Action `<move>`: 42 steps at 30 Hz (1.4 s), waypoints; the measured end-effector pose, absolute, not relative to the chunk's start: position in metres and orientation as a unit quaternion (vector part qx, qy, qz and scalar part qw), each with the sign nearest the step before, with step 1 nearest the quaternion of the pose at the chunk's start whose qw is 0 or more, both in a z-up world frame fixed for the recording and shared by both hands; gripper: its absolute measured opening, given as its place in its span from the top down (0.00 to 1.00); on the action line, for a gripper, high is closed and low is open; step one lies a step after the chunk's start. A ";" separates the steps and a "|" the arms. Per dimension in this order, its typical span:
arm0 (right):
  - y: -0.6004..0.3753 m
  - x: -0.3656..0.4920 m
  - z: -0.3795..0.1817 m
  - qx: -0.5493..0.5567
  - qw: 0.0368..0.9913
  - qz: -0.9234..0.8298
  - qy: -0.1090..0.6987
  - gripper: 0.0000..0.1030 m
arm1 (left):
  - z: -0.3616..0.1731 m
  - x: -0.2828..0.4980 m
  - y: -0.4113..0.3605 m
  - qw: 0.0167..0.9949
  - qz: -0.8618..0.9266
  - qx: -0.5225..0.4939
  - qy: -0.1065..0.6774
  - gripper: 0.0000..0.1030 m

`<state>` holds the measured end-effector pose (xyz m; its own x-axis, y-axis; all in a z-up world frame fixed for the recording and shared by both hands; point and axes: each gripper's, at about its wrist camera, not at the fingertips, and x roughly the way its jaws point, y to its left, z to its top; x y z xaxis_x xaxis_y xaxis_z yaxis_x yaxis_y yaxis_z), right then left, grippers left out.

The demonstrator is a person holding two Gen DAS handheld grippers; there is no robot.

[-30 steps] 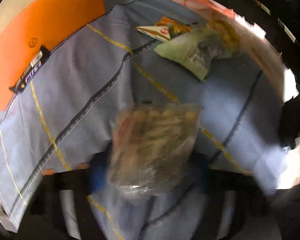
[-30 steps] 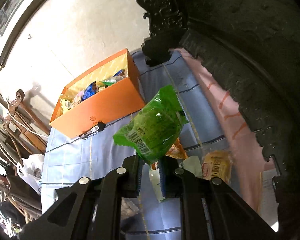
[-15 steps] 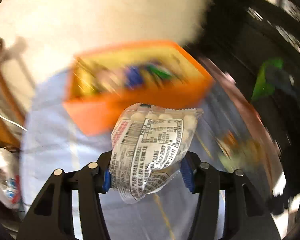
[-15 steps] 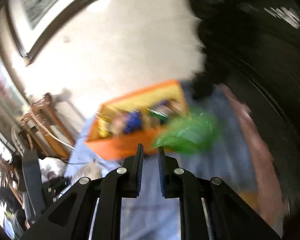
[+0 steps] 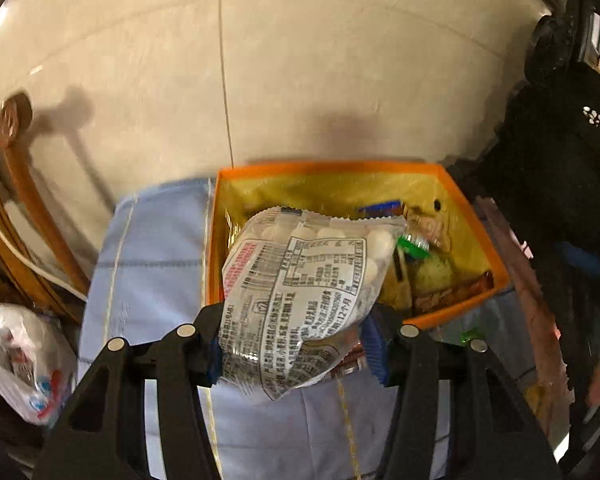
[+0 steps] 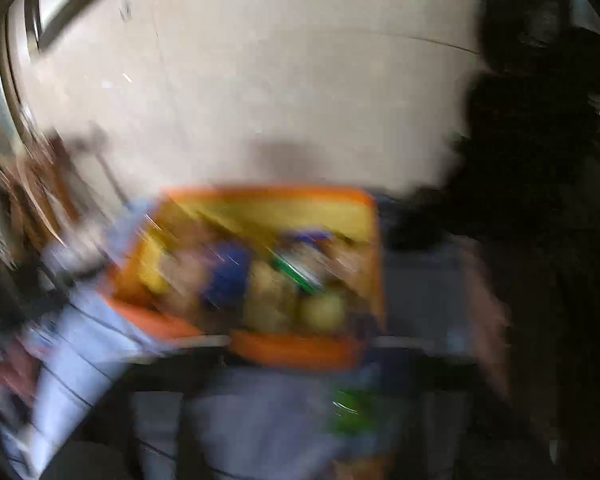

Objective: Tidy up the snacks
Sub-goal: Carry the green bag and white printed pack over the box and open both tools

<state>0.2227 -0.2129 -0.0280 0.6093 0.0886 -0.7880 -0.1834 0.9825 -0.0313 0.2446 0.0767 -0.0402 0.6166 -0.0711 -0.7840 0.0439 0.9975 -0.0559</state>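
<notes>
My left gripper [image 5: 296, 352] is shut on a clear packet of white round sweets [image 5: 300, 296] with printed text, held up in front of the orange box [image 5: 452, 320]. The box has a yellow lining and holds several snack packets. The right wrist view is badly blurred. It shows the same orange box [image 6: 300, 350] with snacks inside and a green smear, perhaps the green packet [image 6: 352, 412], low in the frame. My right gripper's fingers are smeared out and I cannot tell how they stand.
A blue checked tablecloth [image 5: 156, 264] covers the table. A white tiled wall [image 5: 300, 60] stands behind the box. A wooden chair [image 5: 16, 216] and a white plastic bag [image 5: 16, 360] are at the left. Dark carved furniture [image 5: 560, 200] rises at the right.
My left gripper has lifted the sweet packet off the cloth and swung up to face the orange box. The right gripper with the green packet has swung towards the box and is blurred with motion.
</notes>
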 end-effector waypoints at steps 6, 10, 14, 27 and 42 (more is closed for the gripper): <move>-0.258 0.236 -0.129 0.009 0.834 0.021 0.551 0.05 | -0.060 0.235 0.077 0.891 -0.036 -0.008 0.452 0.49; -0.245 0.263 -0.164 0.057 0.815 0.034 0.576 0.05 | -0.068 0.227 0.077 0.886 -0.033 -0.007 0.463 0.49; -0.238 0.285 -0.187 0.058 0.802 0.010 0.595 0.19 | -0.076 0.222 0.082 0.879 -0.026 -0.015 0.475 0.49; -0.236 0.249 -0.113 -0.003 0.853 0.025 0.521 0.66 | -0.079 0.228 0.073 0.877 -0.029 -0.011 0.480 0.49; -0.195 0.362 0.033 0.032 0.881 0.089 0.464 0.66 | -0.003 0.327 0.060 0.892 0.007 0.040 0.449 0.49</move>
<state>0.3619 -0.1954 0.0327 0.5531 0.1859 -0.8121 -0.1269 0.9822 0.1385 0.3272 0.0603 -0.0029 0.5962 0.0486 -0.8014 0.0240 0.9966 0.0783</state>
